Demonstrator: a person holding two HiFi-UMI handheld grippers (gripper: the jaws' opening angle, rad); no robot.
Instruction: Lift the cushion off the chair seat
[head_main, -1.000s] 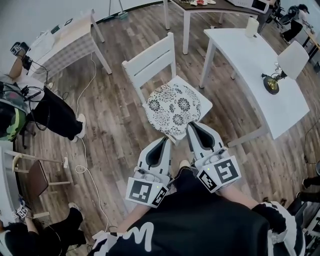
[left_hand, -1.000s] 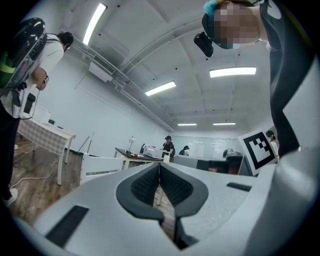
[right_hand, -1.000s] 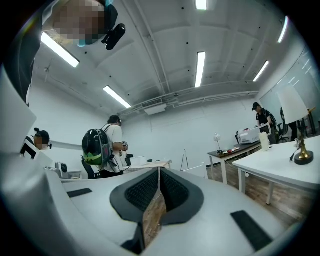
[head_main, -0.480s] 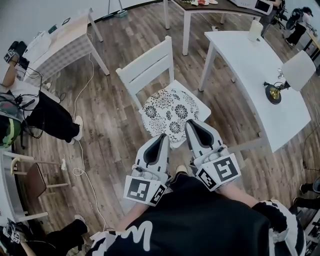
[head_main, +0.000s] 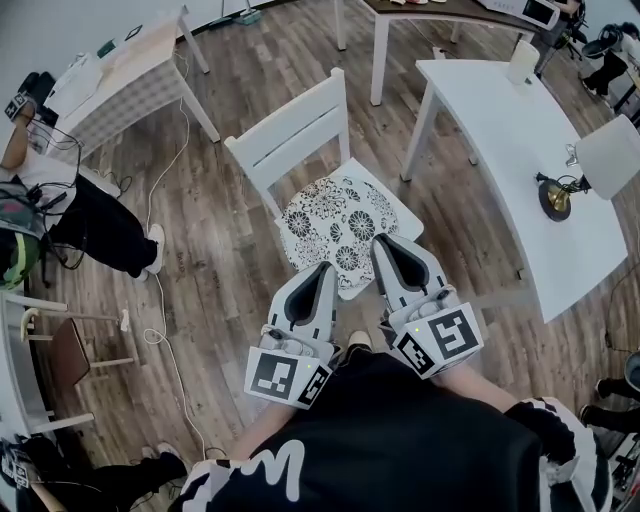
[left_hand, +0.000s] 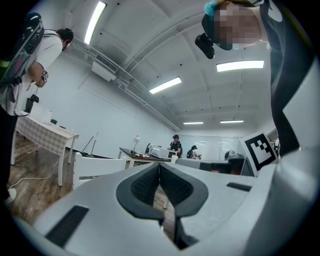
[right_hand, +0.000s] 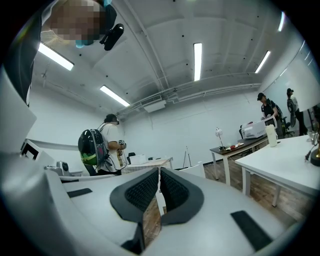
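A round black-and-white patterned cushion (head_main: 335, 228) lies on the seat of a white slat-backed chair (head_main: 290, 132) in the middle of the head view. My left gripper (head_main: 322, 267) points at the cushion's near edge, its tip just short of it, jaws shut and empty. My right gripper (head_main: 379, 241) has its tip over the cushion's near right edge, also shut on nothing. In the left gripper view the left gripper (left_hand: 159, 165) has its pads meeting at the tip, with the chair back (left_hand: 95, 167) beyond. The right gripper (right_hand: 159, 170) shows closed pads in its own view.
A white table (head_main: 500, 130) with a small lamp (head_main: 553, 196) stands close to the chair's right. A checked-cloth table (head_main: 130, 80) is at the upper left. A person's legs (head_main: 100, 230), a floor cable (head_main: 165, 340) and a wooden stool (head_main: 70, 355) are on the left.
Both grippers have moved forward to the chair; the cushion now sits right at their tips. Jaws stayed shut.
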